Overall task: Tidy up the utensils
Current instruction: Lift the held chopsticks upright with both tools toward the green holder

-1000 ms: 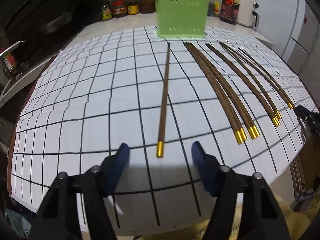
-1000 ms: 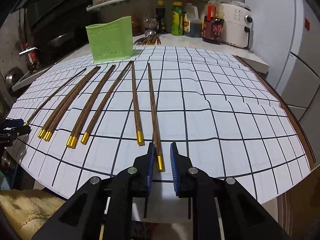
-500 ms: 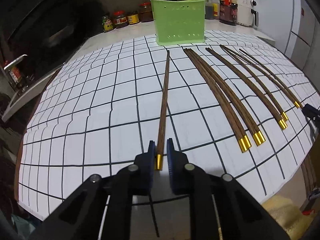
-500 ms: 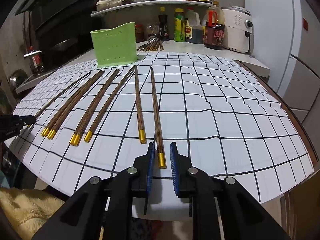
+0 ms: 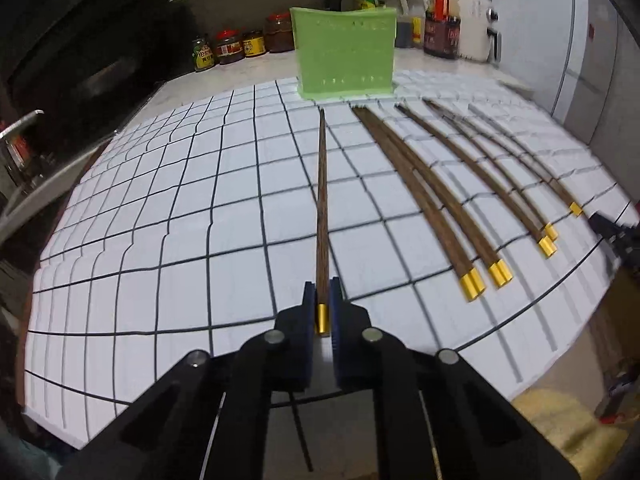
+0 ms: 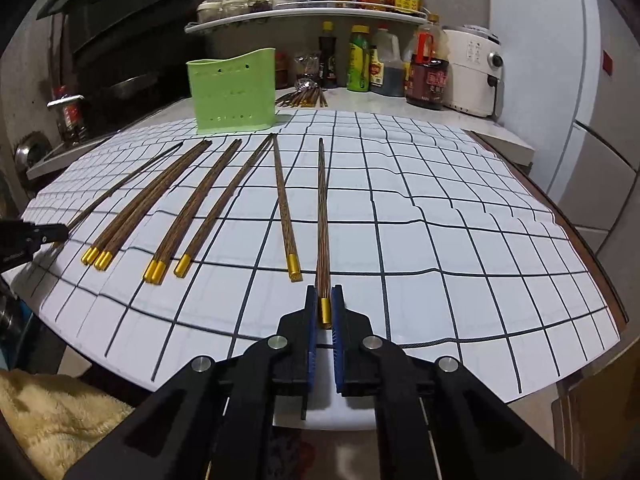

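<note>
both cameras ride low behind their own tongs, close over the near edge of the desk, and face the green utensil holder (image 5: 345, 50) (image 6: 233, 90) at the far side. the left wrist view sits nearly straight in front of the holder; the right wrist view stands further right, so the holder falls left of centre. both views share the grid mat (image 5: 160, 216) (image 6: 460, 216), the row of chopsticks (image 5: 440, 200) (image 6: 192, 200) below the holder, and the bottle shelf behind it.
</note>
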